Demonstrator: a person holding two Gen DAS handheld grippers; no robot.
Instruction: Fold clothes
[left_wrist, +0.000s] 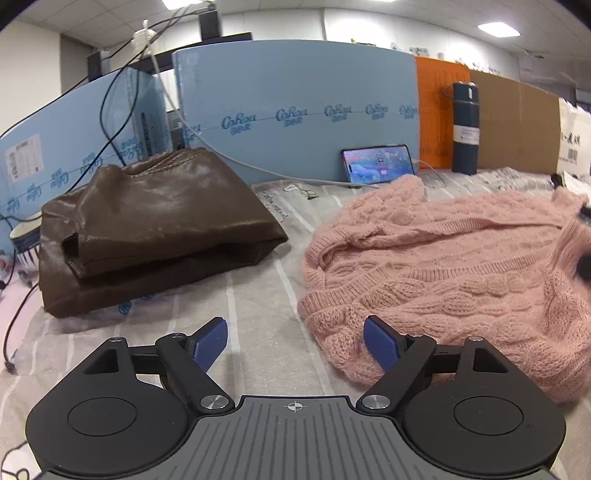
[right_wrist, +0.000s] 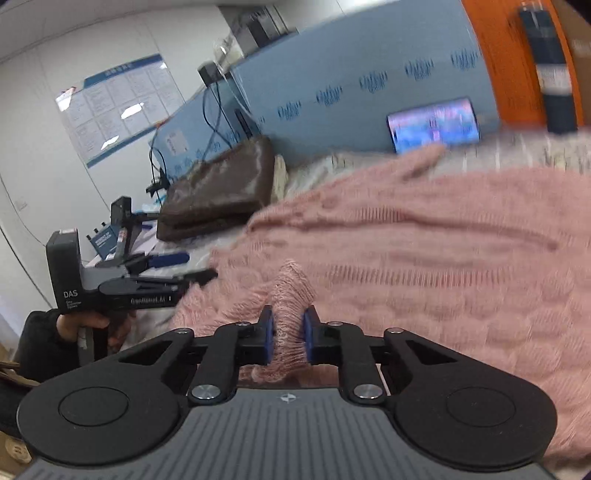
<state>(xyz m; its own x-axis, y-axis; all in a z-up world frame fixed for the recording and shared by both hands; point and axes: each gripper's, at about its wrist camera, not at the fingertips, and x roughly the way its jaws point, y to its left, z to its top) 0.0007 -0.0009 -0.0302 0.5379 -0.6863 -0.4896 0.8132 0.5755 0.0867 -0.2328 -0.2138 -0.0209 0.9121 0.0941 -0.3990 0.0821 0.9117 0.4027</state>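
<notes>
left wrist view: the left gripper (left_wrist: 295, 341) stands wide open and empty over the striped sheet (left_wrist: 255, 306); the pink knit sweater (left_wrist: 443, 258) lies just beside its right finger, the folded brown leather jacket (left_wrist: 147, 229) ahead left.

right wrist view: the right gripper (right_wrist: 288, 338) is nearly closed, pinching a bunched fold of the sweater (right_wrist: 424, 240).

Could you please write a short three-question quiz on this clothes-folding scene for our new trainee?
1. True or false: the right gripper is shut on a pinch of the fluffy pink cable-knit sweater.
2. Which garment already lies folded? A) the brown leather jacket B) the pink sweater C) neither
3. Fill in: the left gripper is ____, with nothing between its blue pads.

Key: 1 true; 2 A; 3 open.
</notes>
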